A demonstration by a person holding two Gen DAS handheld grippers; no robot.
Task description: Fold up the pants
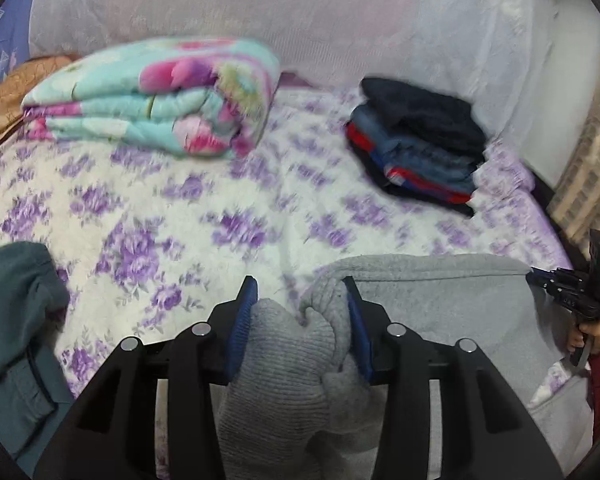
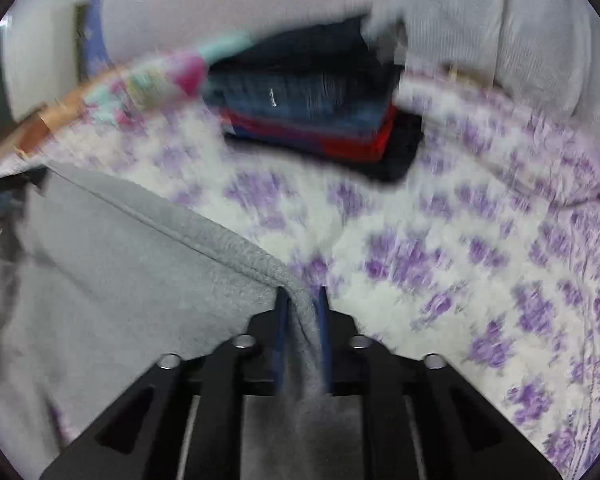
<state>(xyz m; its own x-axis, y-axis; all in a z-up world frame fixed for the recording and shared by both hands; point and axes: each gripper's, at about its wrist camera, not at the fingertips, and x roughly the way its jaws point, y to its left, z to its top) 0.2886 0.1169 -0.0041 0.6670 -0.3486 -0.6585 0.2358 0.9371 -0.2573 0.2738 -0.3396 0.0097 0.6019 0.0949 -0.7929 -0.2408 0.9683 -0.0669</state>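
Grey fleece pants [image 1: 440, 304] are held up over a bed with a purple flowered cover. My left gripper [image 1: 300, 292] is shut on a thick bunch of the grey pants, ribbed cuff included, between its blue pads. My right gripper [image 2: 302, 300] is shut on the pants' seamed edge [image 2: 140, 240], which stretches away to the left. The right gripper also shows at the right edge of the left wrist view [image 1: 572, 292], held by a hand in a red sleeve. Both views are blurred by motion.
A stack of folded dark, blue and red clothes [image 1: 420, 140] lies at the back of the bed [image 1: 220, 220]; it also shows in the right wrist view [image 2: 316, 112]. A folded flowered quilt [image 1: 156, 100] lies back left. A teal garment [image 1: 16, 320] lies at left. White pillows lie behind.
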